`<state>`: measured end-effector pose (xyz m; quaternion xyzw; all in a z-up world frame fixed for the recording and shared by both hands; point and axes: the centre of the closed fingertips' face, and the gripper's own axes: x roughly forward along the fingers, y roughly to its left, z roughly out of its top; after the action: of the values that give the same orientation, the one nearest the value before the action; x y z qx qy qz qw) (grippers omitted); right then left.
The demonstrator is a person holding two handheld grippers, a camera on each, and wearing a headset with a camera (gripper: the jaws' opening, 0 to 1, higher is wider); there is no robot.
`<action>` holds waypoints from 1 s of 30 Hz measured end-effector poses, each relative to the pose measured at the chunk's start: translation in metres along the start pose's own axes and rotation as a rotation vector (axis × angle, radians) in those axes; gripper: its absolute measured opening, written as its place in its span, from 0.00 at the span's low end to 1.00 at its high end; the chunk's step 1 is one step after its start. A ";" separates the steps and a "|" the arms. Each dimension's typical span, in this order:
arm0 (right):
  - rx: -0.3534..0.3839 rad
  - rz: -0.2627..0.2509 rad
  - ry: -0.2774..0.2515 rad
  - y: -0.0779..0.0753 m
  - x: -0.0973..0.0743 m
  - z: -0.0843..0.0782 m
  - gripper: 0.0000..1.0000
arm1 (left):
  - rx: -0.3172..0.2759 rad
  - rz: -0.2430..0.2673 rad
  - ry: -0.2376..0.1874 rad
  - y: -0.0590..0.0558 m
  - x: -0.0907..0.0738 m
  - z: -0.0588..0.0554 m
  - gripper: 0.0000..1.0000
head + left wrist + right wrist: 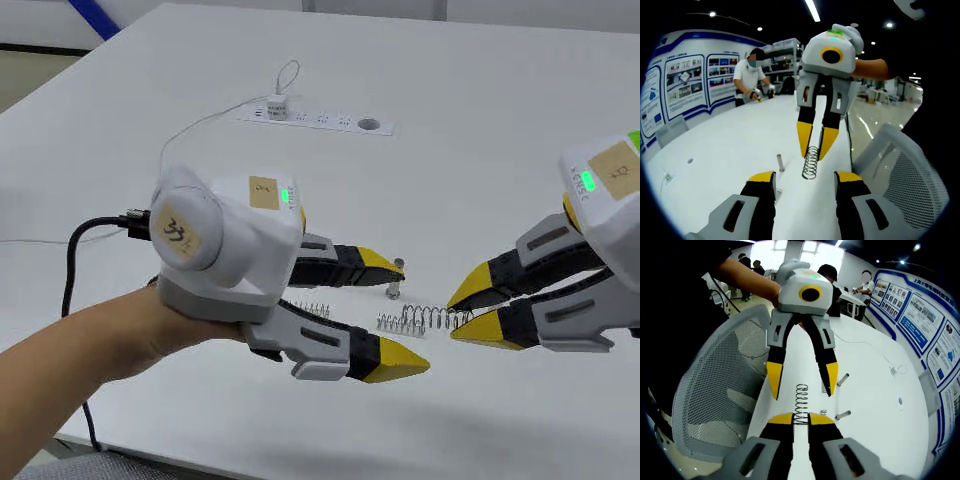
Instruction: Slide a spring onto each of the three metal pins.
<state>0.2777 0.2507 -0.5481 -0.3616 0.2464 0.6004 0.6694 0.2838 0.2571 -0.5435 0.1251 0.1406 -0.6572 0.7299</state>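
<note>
Metal pins (pixel 843 379), two; gripped spring (pixel 801 402); loose spring (pixel 312 310).

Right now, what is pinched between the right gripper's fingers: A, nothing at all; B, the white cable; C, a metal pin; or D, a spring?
D: the right gripper is shut on one end of a spring, which sticks out ahead of it.

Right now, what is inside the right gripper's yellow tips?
A spring, pinched by one end in the right gripper; the rest sticks out in front. The coils inside its grip are covered.
</note>
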 end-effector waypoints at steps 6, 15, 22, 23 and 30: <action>-0.016 0.004 -0.003 0.002 0.000 0.004 0.10 | -0.017 -0.007 -0.023 -0.003 0.001 0.003 0.43; -0.018 0.000 -0.005 0.001 0.000 0.003 0.10 | -0.007 -0.036 -0.008 -0.008 0.002 0.001 0.33; -0.020 0.010 -0.013 0.004 0.001 0.006 0.10 | -0.012 -0.024 -0.014 -0.005 0.001 0.002 0.28; -0.020 0.012 -0.014 0.004 0.001 0.007 0.10 | -0.009 -0.025 -0.013 -0.005 0.001 0.002 0.26; -0.023 0.023 -0.013 0.005 0.002 0.008 0.10 | -0.005 -0.015 -0.013 -0.004 0.001 0.001 0.21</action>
<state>0.2721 0.2585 -0.5462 -0.3625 0.2393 0.6131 0.6599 0.2796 0.2557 -0.5431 0.1178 0.1385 -0.6632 0.7260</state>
